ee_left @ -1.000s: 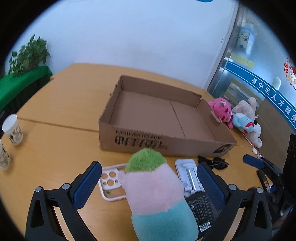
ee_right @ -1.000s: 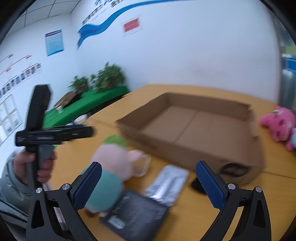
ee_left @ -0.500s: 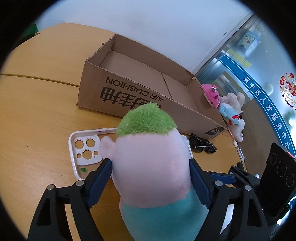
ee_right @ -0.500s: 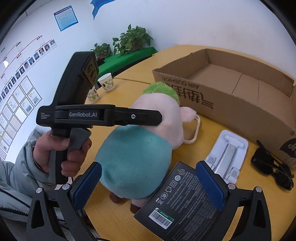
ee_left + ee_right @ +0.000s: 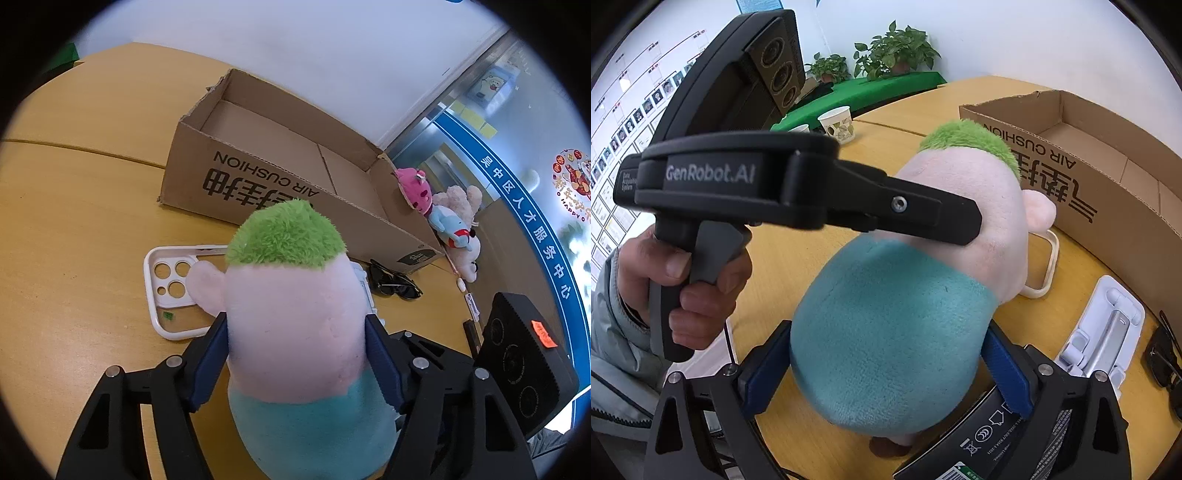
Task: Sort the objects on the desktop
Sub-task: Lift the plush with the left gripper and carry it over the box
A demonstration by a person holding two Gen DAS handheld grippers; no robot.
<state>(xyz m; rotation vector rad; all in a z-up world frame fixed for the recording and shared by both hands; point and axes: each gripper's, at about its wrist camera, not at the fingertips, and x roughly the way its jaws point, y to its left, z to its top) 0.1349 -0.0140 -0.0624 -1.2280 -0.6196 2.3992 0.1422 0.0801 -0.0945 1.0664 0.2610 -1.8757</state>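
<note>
A plush toy [image 5: 291,317] with green hair, a pink head and a teal body [image 5: 890,339] stands on the wooden table. My left gripper [image 5: 295,325] is closing on its head, and both blue pads press the pink sides. The right gripper [image 5: 886,332] straddles the teal body from lower down. Its jaws are closing, and its pads sit right at the fabric without clearly squeezing it. An open cardboard box [image 5: 280,184] marked AIR CUSHION lies just beyond the toy and is empty inside.
A white phone case [image 5: 166,295], black sunglasses [image 5: 395,284], a white phone stand [image 5: 1108,332] and a black packet [image 5: 990,443] lie around the toy. More plush toys [image 5: 450,221] sit past the box's right end. Paper cups [image 5: 838,123] stand far left. A person's hand [image 5: 683,280] holds the left gripper's handle.
The left jaws went from wide open in front of the toy to pressing on its head. The right gripper swung in and down until its jaws straddle the teal body.
</note>
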